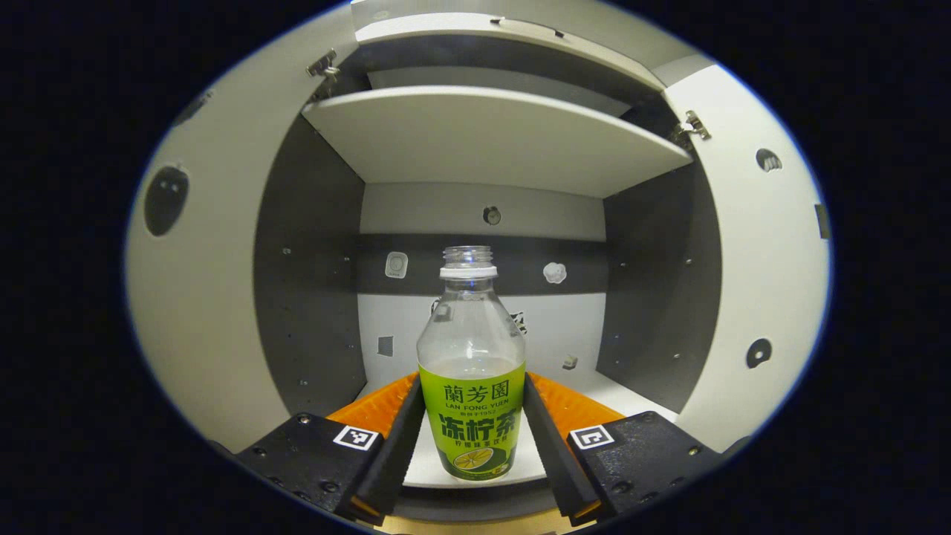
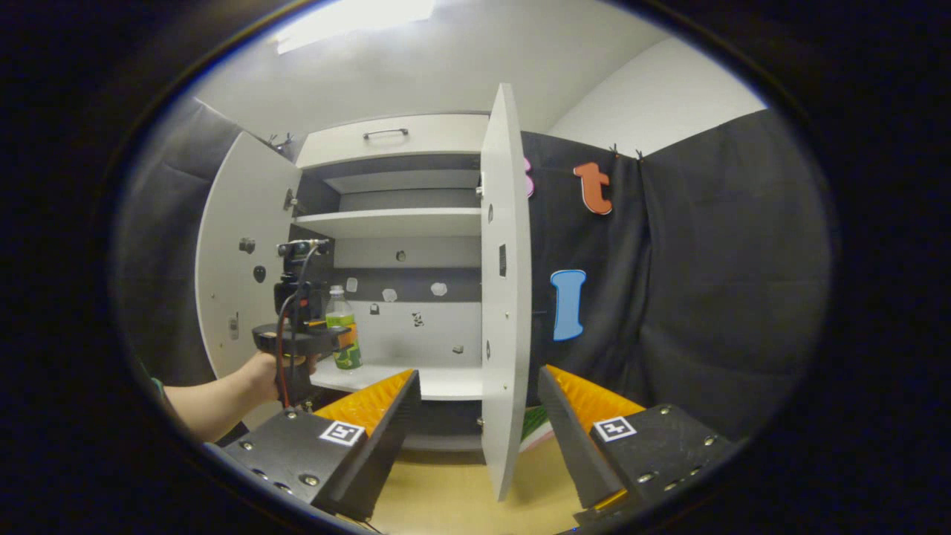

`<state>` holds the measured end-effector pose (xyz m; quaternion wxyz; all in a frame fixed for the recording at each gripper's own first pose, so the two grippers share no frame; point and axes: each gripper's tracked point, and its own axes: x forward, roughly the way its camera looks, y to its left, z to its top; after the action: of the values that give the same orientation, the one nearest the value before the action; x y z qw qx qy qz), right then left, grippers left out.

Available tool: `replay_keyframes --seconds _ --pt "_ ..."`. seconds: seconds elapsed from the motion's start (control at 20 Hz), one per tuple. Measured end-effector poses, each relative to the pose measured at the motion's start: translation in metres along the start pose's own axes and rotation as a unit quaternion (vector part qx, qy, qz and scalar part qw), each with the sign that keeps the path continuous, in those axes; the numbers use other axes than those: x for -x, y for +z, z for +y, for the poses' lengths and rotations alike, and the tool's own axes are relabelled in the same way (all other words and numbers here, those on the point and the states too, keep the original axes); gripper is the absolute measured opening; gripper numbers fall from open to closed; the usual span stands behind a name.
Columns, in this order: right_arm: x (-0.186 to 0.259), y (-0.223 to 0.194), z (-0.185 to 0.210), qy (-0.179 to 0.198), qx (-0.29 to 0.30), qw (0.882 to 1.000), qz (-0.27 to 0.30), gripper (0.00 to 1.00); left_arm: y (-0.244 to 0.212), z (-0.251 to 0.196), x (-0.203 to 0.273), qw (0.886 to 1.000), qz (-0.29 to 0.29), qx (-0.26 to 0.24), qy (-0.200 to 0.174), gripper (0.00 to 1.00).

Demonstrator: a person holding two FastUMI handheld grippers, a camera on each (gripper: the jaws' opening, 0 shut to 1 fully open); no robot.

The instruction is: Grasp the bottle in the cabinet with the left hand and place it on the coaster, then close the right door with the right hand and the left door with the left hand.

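Bottle (image 1: 471,371) upright on the lower cabinet shelf (image 1: 594,386), near that shelf's front edge, cap off, clear above a green label. Stands between the two fingers of the left gripper (image 1: 472,416), which flank the label on both sides; fingers close against it, though cannot tell whether both actually press. Nothing else on that shelf near the bottle. Upper shelf (image 1: 490,134) bare overhead, with a drawer front (image 2: 394,137) above that, handle centred.

Seen from the right gripper view: same bottle (image 2: 343,327) toward the left end of the lower shelf, partly covered by the left gripper (image 2: 330,338) reaching in from the front, held by a hand (image 2: 267,368) with a bare forearm coming in from the lower left. Cable hanging down along that gripper's body.

Both cabinet doors swung open. Left door (image 2: 238,253) folded back wide to the left of the opening. Right door (image 2: 505,297) seen nearly edge-on, standing out toward the camera, its lower corner above the wooden tabletop (image 2: 446,490).

Right gripper (image 2: 479,416) spread wide, holding nothing, fingers on either side of the right door's lower edge as seen, apart from it, well short of the cabinet. Green-and-red flat thing (image 2: 536,431) on the tabletop just right of the door's foot, mostly hidden by the finger; cannot tell what.
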<state>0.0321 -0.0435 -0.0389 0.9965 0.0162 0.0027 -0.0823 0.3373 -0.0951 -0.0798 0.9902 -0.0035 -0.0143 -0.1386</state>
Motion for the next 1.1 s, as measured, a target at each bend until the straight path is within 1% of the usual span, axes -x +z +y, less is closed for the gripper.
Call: replay_keyframes --seconds 0.05,0.15,0.2,0.25,0.35,0.45,0.5,0.55,0.6,0.65,0.75,0.8,0.85,1.0,1.05,1.1 --pt "0.010 0.001 -0.001 0.006 -0.002 1.000 -0.002 0.94 0.010 -0.002 0.017 1.000 -0.009 0.001 0.000 0.78" --pt "0.029 0.003 -0.007 0.012 -0.007 1.000 -0.003 0.94 0.029 -0.001 0.049 1.000 -0.026 -0.005 0.009 0.78" --pt "0.039 0.005 -0.009 0.016 -0.012 1.000 -0.005 0.96 0.035 0.000 0.064 0.999 -0.029 -0.007 0.017 0.78" --pt "0.049 0.006 -0.010 0.022 -0.016 1.000 -0.008 0.96 0.040 0.002 0.079 0.999 -0.030 -0.007 0.025 0.78" --pt "0.065 0.006 -0.011 0.031 -0.022 0.999 -0.011 0.96 0.054 0.004 0.108 0.999 -0.035 0.006 0.038 0.80" --pt "0.079 0.006 -0.015 0.039 -0.027 0.999 -0.010 0.96 0.062 0.008 0.135 0.998 -0.035 0.026 0.048 0.78" --pt "0.086 0.006 -0.015 0.043 -0.030 0.999 -0.010 0.94 0.064 0.007 0.147 0.998 -0.033 0.036 0.048 0.78" --pt "0.092 0.007 -0.015 0.048 -0.032 0.998 -0.011 0.96 0.066 0.007 0.160 0.997 -0.034 0.043 0.050 0.78" --pt "0.097 0.008 -0.015 0.052 -0.034 0.998 -0.012 0.94 0.067 0.010 0.172 0.997 -0.033 0.047 0.053 0.79" --pt "0.101 0.008 -0.014 0.055 -0.034 0.998 -0.013 0.96 0.067 0.009 0.185 0.997 -0.033 0.049 0.052 0.79" --pt "0.107 0.010 -0.009 0.063 -0.036 0.997 -0.015 0.96 0.059 0.009 0.205 0.997 -0.027 0.047 0.056 0.79" --pt "0.110 0.010 -0.004 0.067 -0.038 0.997 -0.017 0.94 0.053 0.007 0.214 0.997 -0.023 0.044 0.055 0.79" --pt "0.112 0.009 0.000 0.071 -0.038 0.997 -0.018 0.96 0.046 0.005 0.222 0.997 -0.020 0.044 0.057 0.79" --pt "0.115 0.004 0.013 0.082 -0.039 0.996 -0.013 0.96 0.017 -0.005 0.239 0.998 -0.009 0.050 0.046 0.78" --pt "0.114 0.003 0.017 0.086 -0.039 0.995 -0.014 0.96 0.008 -0.006 0.244 0.998 -0.011 0.051 0.047 0.77" --pt "0.112 0.001 0.021 0.089 -0.039 0.995 -0.013 0.96 -0.001 -0.007 0.247 0.998 -0.016 0.046 0.047 0.79"
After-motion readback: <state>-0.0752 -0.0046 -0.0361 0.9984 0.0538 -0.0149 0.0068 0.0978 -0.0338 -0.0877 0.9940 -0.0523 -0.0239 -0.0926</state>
